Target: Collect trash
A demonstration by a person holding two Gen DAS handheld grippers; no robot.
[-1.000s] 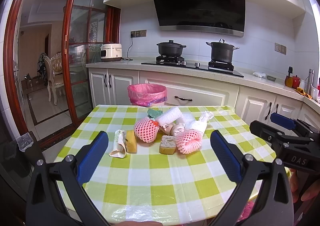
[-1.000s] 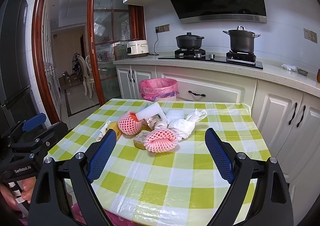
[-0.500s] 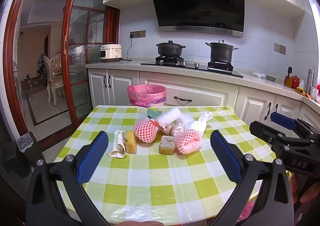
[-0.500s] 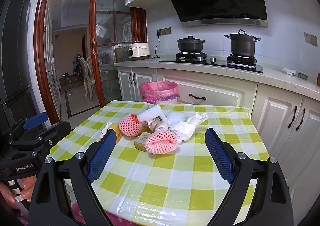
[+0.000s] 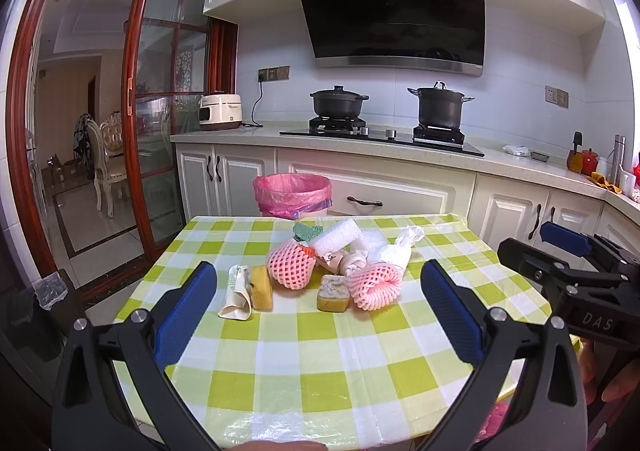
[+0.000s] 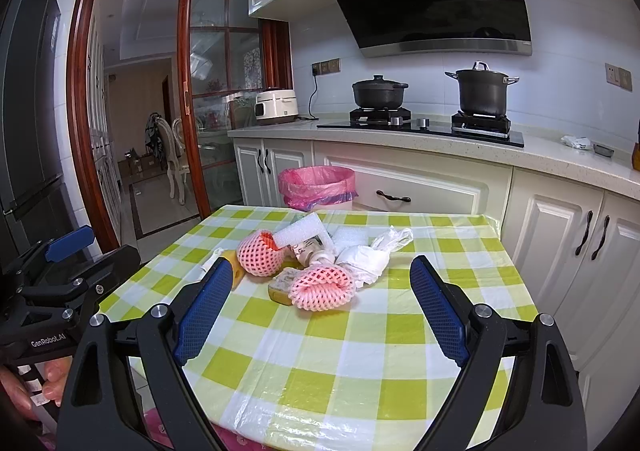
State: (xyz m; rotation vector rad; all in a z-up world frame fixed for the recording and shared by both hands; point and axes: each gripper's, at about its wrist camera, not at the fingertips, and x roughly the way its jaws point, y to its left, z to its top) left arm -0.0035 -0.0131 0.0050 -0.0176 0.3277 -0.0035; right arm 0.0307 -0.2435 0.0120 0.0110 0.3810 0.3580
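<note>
two pink foam nets (image 5: 291, 265), yellow sponges (image 5: 262, 288), crumpled white bag (image 5: 394, 251), checked tablecloth (image 5: 304, 363).

Ahead of the claw stands a table under a green, yellow and white checked plastic cloth (image 5: 320, 351). Beyond it runs a pale speckled stone counter (image 5: 224, 136) over white panelled cabinets with dark handles (image 5: 218, 179). A black slanted range hood (image 5: 394, 11) hangs on the white tiled wall above two black lidded pots (image 5: 338, 101) on a gas hob. Far to the claw's left, a red-brown wooden sliding glass door (image 5: 160, 111) opens onto a dim room with a cream chair (image 5: 106, 167).
</note>
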